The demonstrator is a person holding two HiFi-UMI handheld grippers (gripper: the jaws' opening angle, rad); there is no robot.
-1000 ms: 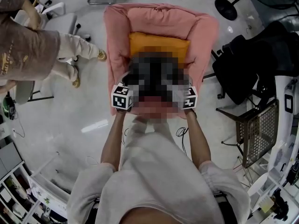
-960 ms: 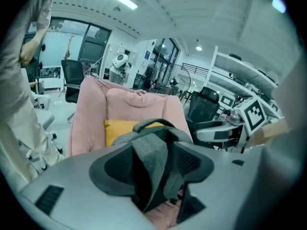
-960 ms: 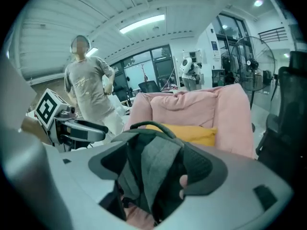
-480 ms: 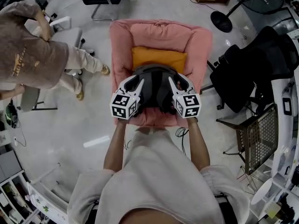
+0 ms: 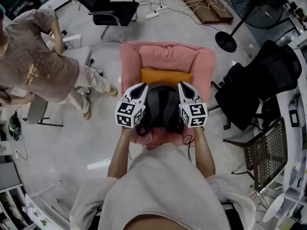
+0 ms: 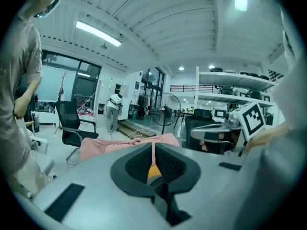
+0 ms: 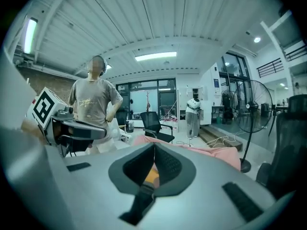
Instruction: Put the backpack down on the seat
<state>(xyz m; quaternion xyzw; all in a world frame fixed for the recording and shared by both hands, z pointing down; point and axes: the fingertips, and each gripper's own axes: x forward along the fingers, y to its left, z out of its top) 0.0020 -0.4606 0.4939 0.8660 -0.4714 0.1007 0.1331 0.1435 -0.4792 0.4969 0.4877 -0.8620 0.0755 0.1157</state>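
A black backpack (image 5: 160,110) lies on the pink seat (image 5: 168,56), its top against an orange cushion (image 5: 165,75). My left gripper (image 5: 142,86) is at the backpack's left side and my right gripper (image 5: 184,86) at its right, both above it and pointing toward the seat back. Both pairs of jaws have just been closing and now stand shut with nothing between them. In the left gripper view the shut pads (image 6: 144,163) leave a slit showing the cushion (image 6: 154,172); the right gripper view's pads (image 7: 164,163) show the same. The backpack is hidden in both gripper views.
A person in a brown shirt (image 5: 33,71) stands to the left of the seat. A black office chair (image 5: 108,6) is behind it, another black chair (image 5: 259,80) and a mesh chair (image 5: 264,147) are to the right. A fan base (image 5: 225,41) and cables lie on the floor.
Both grippers stood open at the backpack's sides; they have since lifted away from it and shut. The backpack stays on the seat. The head view has pulled back.
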